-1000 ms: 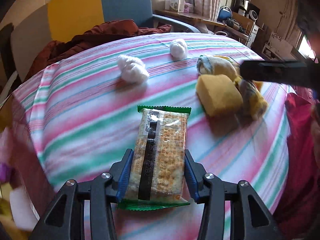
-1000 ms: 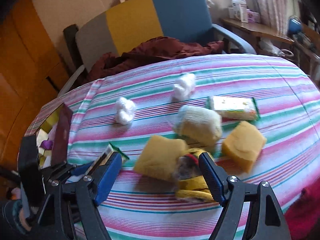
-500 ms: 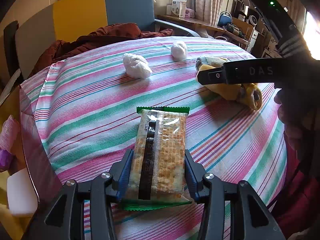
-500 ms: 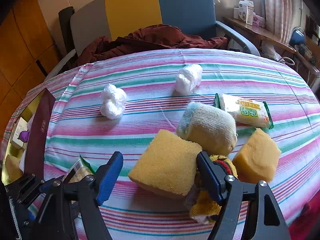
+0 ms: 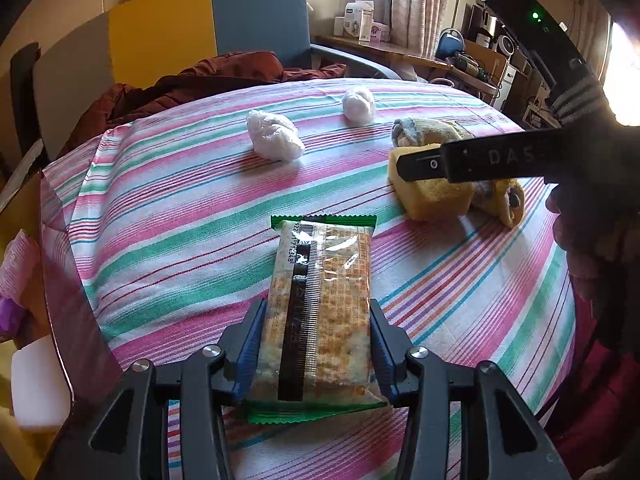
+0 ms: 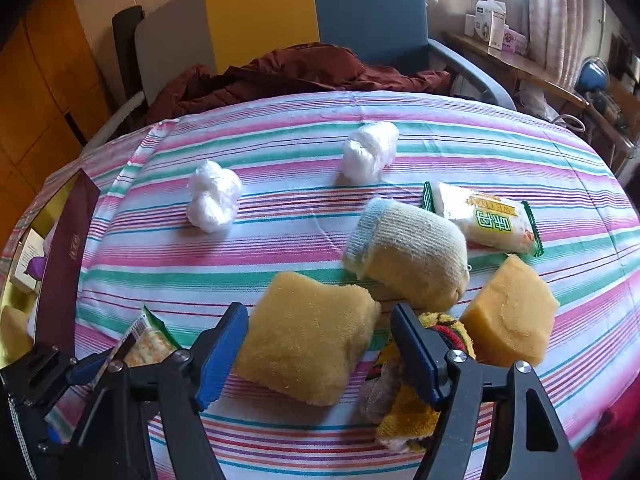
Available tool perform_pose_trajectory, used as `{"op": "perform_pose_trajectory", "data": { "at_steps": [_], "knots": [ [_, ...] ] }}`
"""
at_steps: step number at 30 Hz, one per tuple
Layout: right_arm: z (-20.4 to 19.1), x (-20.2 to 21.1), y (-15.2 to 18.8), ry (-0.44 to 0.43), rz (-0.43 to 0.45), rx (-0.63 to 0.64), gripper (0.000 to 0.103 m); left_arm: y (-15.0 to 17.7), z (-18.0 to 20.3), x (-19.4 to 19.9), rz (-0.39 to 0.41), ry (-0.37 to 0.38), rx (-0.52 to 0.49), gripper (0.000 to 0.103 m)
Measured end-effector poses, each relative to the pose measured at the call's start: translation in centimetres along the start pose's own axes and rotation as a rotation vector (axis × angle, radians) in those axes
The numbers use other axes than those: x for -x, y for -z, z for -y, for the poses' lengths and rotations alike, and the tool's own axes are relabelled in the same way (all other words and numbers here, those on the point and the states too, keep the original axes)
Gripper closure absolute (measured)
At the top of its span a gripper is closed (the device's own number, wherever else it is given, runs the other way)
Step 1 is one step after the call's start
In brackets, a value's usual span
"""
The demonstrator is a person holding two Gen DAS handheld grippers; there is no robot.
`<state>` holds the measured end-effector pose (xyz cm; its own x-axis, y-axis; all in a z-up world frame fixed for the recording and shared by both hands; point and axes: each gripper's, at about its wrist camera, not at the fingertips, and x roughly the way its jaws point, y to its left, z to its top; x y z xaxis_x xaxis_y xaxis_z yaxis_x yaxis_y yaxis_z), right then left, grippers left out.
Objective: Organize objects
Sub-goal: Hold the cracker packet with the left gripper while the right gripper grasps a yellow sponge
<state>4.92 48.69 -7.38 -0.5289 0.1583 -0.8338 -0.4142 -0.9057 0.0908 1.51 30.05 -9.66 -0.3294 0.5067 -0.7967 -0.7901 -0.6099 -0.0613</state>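
Daylit, window glare upper right, fisheye bending, dark corners

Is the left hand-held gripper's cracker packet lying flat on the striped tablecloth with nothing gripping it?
No: the left hand-held gripper has its blue pads pressed on both long sides of the cracker packet.

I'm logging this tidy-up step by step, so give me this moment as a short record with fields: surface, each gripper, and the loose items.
surface: striped tablecloth
left gripper: shut on cracker packet, which is held flat over the cloth
right gripper: jaws have just been closing around yellow sponge; pads not clearly pressing yet
beside right gripper: striped sock bundle
loose items: second sponge, rolled sock, snack packet, two white wads
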Motion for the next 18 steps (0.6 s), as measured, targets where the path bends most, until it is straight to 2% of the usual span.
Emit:
{"op": "perform_pose_trajectory", "data": {
  "at_steps": [2, 4, 9, 18],
  "knots": [
    [-0.3, -0.1, 0.0, 0.001, -0.005, 0.013, 0.030, 0.0, 0.0, 0.0, 0.000, 0.000, 0.000, 0.055],
    [-0.5, -0.2, 0.1, -0.005, -0.009, 0.023, 0.037, 0.0, 0.0, 0.0, 0.001, 0.000, 0.000, 0.055],
    [-1.0, -0.5, 0.3, 0.006, -0.018, 0.052, 0.044, 0.0, 0.1, 0.0, 0.004, -0.005, -0.005, 0.055],
    [-1.1, 0.4, 0.1, -0.014, 0.000, 0.042, 0.047, -0.4, 0.2, 0.2, -0.023, -0.012, -0.009, 0.056]
  ]
}}
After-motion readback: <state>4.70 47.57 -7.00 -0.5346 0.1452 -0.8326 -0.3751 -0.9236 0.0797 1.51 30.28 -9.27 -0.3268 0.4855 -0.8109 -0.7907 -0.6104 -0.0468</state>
